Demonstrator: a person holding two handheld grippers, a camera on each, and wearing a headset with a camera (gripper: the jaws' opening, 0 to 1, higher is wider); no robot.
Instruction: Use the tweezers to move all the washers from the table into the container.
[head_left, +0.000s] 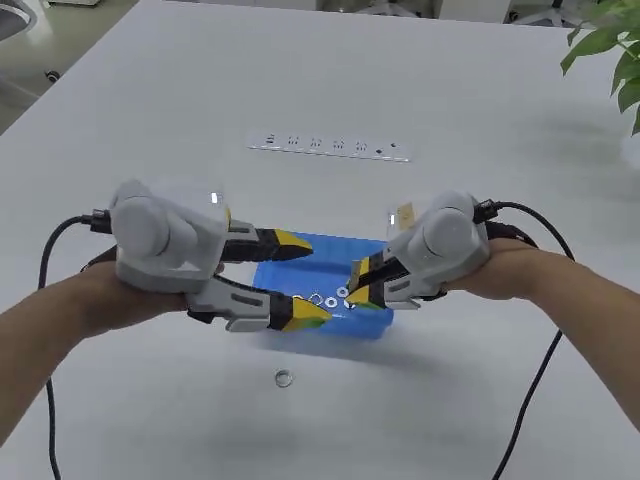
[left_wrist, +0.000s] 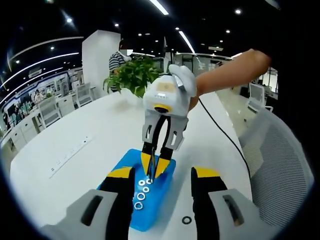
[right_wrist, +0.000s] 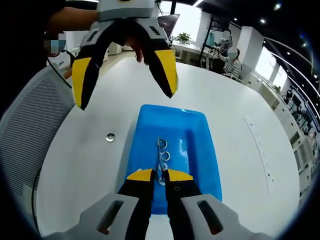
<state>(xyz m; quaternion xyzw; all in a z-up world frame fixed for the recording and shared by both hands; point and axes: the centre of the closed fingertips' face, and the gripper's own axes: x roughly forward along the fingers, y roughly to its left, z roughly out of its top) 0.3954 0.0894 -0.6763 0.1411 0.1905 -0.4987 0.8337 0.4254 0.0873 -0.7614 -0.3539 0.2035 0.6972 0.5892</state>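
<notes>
R gripper (head_left: 360, 285) fingers clenched on tweezers (right_wrist: 160, 167) over container (head_left: 335, 248), washers (head_left: 325, 298) inside. L gripper (head_left: 306, 278) fingers released, empty. Last washer (head_left: 284, 378) on desk (head_left: 400, 90), approx 7 o'clock of tweezers in head view; L hand nearer.

Shiny metal washers (head_left: 330, 298) in a smooth blue plastic container (head_left: 335, 255), matt white table (head_left: 400, 80)

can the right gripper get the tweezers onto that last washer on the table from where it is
Probably yes. The washer lies alone on bare table beside the blue container. The right gripper, shut on the tweezers, hangs over that container; the open left gripper close by might crowd it.
</notes>
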